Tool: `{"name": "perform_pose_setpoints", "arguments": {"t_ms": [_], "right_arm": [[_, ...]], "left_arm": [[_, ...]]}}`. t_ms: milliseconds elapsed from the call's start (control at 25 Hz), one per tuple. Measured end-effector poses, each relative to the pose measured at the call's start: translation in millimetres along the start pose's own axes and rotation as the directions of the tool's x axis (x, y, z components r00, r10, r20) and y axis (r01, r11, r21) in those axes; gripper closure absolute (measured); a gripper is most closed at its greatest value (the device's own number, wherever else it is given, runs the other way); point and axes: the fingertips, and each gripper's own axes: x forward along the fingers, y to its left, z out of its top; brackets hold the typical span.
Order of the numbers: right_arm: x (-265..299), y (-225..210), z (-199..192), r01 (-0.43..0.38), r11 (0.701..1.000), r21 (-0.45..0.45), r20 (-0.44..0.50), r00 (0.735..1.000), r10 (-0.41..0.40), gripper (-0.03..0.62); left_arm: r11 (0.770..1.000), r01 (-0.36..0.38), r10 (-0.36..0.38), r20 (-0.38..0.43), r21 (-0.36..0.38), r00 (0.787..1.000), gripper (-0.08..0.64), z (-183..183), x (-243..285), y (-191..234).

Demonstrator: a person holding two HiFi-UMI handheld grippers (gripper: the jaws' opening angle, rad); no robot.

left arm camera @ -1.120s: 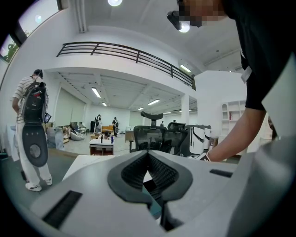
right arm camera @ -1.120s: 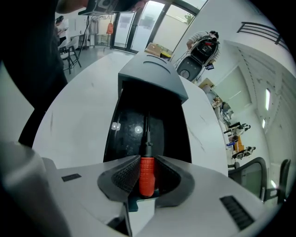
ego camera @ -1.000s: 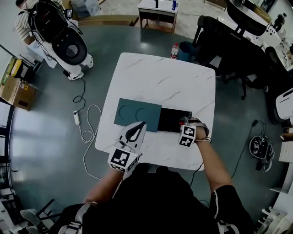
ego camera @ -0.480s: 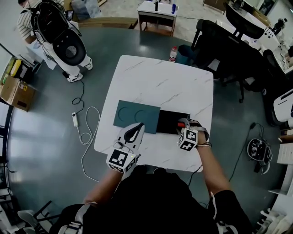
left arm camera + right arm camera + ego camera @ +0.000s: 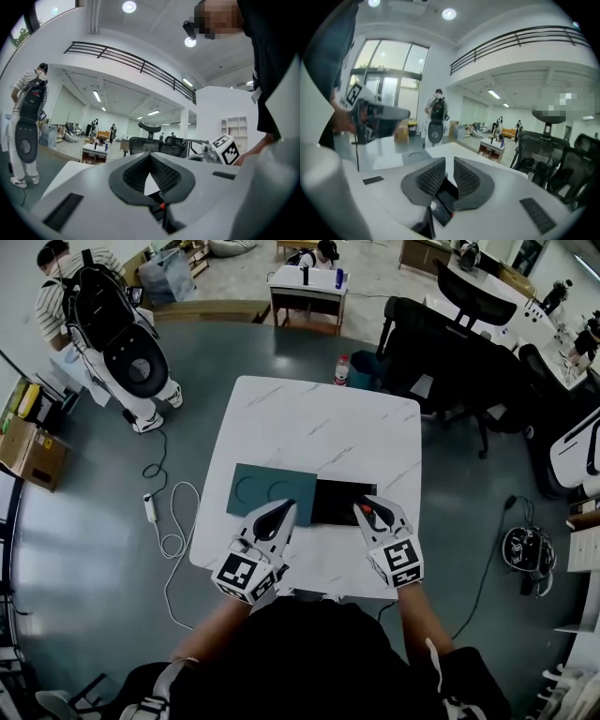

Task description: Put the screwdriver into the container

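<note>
Above table [image 5: 319,418], left hand-held gripper [image 5: 150,155] pressed together, right hand-held gripper [image 5: 449,163] just closing, apart, empty, container [image 5: 333,502] in head view only

Head view looks steeply down at table [image 5: 319,418]; gripper views face across room.

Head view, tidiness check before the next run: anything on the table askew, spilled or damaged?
Nothing stands out. The teal mat and black container lie flat, side by side, square to the white table; no spill or damage shows.

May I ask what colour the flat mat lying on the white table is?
The mat is dark teal; the head view shows it best.
</note>
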Motion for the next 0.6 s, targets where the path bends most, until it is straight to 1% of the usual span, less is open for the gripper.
{"name": "perform_pose_setpoints", "arguments": {"t_ms": [40,120,240,440,600], "right_arm": [[-9,-1,15,0.024,0.999,0.046,0.064,0.998,-0.027,0.53],[-27,-2,38,0.062,0.992,0.109,0.166,0.983,-0.08,0.556],[-46,0,58,0.105,0.988,0.115,0.258,0.957,-0.132,0.568],[-71,6,74,0.141,0.976,0.167,0.343,0.92,-0.191,0.568],[-82,8,83,0.169,0.968,0.188,0.365,0.903,-0.228,0.569]], "left_arm": [[1.0,0.005,-0.005,0.007,0.011,1.0,0.555,4,1,-2],[1.0,0.015,-0.015,0.015,0.023,1.0,0.555,8,3,-6],[0.999,0.029,-0.03,0.025,0.029,0.999,0.554,12,7,-14],[0.996,0.071,-0.074,0.05,0.051,0.996,0.554,21,15,-32],[0.994,0.089,-0.093,0.049,0.07,0.994,0.555,24,16,-39]]}}
